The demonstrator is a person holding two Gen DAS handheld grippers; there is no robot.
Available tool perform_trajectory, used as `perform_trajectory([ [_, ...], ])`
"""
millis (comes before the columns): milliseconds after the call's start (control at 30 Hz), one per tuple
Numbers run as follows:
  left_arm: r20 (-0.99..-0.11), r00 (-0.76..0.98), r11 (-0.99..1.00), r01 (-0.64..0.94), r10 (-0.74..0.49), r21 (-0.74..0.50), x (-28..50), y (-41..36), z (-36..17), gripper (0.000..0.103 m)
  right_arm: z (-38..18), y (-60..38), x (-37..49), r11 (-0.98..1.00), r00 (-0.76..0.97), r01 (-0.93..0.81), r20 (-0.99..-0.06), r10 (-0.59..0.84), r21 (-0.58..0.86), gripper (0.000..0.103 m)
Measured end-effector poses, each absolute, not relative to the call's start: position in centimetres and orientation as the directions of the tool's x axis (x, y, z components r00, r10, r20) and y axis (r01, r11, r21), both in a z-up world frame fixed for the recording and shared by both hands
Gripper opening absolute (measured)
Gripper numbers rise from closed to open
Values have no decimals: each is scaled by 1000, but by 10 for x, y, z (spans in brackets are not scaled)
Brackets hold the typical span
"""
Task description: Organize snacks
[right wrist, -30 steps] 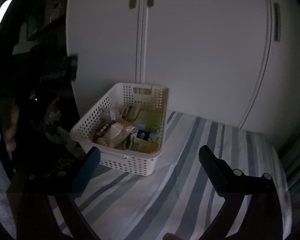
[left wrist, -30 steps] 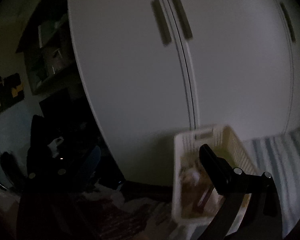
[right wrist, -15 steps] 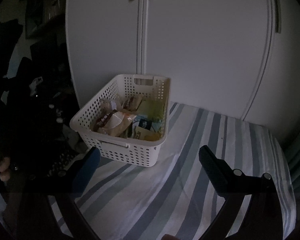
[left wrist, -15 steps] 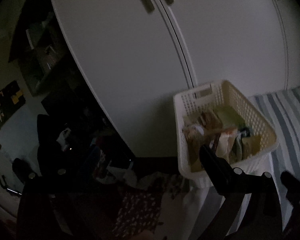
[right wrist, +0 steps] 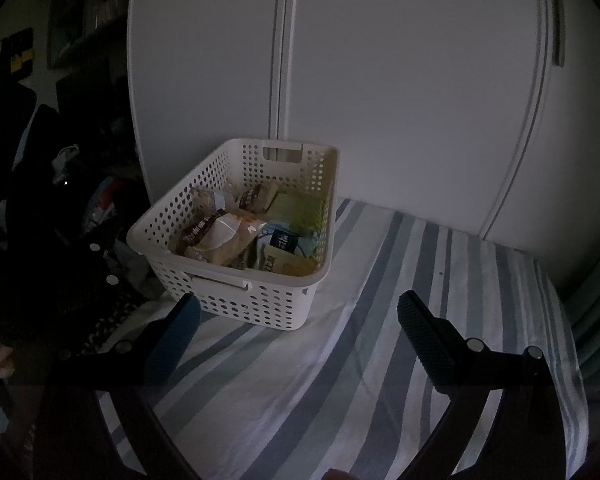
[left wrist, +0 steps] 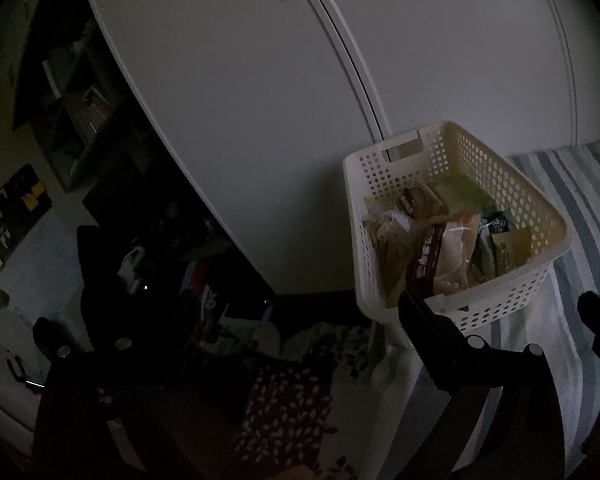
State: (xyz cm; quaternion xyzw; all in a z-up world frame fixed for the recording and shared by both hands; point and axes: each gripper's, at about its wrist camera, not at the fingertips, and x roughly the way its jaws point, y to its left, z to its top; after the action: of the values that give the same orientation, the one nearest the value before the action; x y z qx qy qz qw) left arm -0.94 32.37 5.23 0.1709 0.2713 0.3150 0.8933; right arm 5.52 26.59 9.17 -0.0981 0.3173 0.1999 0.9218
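The right gripper (right wrist: 298, 322) is hovering over the striped bed (right wrist: 340, 360), its two fingers (right wrist: 424, 334) standing wide apart and holding nothing. The left gripper (left wrist: 300, 320) is hanging off the bed's left edge, above dark clutter (left wrist: 284, 392) on the floor. Only its right finger (left wrist: 424, 328) is showing clearly; the left one is lost in shadow, yet the gap between the two arms is wide and nothing is sitting between them.

Just beyond the right gripper, the basket (right wrist: 260, 296) is resting on the bed at its left edge, close to the wardrobe (right wrist: 400, 100). It is a white perforated basket with a handle slot at each end. In the left wrist view the basket (left wrist: 452, 312) is sitting just past the right finger.

The snacks (right wrist: 236, 232) are lying inside the basket: brown bread packets on the left, a green packet (right wrist: 296, 210) toward the far right, a pale packet with a dark label (right wrist: 284, 242) toward the near right. They are overlapping one another.

Behind the basket, the wardrobe doors are standing shut. To the left, dim shelves (left wrist: 80, 100) are showing against the wall.
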Motion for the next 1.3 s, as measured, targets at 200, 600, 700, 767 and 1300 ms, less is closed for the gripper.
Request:
perform_trajectory([
  [200,-380,653,743,-469,656,478,-8,321,52,101,93,266,56,898,717,-436,-624,311,-54,98],
  [600,-384,649,742,-467,657,480,-8,320,49,101,93,269,56,899,722,-434,-620,306,-60,98],
  [700,-385,649,743,-463,656,484,-7,322,48,101,93,269,56,895,718,-442,-624,309,-65,98],
  [767,-387,647,742,-462,657,486,-6,324,47,101,94,271,56,895,720,-441,-622,307,-69,98],
  [1300,-385,645,738,-460,660,494,-6,330,46,101,95,276,55,897,737,-428,-618,274,-113,98],
])
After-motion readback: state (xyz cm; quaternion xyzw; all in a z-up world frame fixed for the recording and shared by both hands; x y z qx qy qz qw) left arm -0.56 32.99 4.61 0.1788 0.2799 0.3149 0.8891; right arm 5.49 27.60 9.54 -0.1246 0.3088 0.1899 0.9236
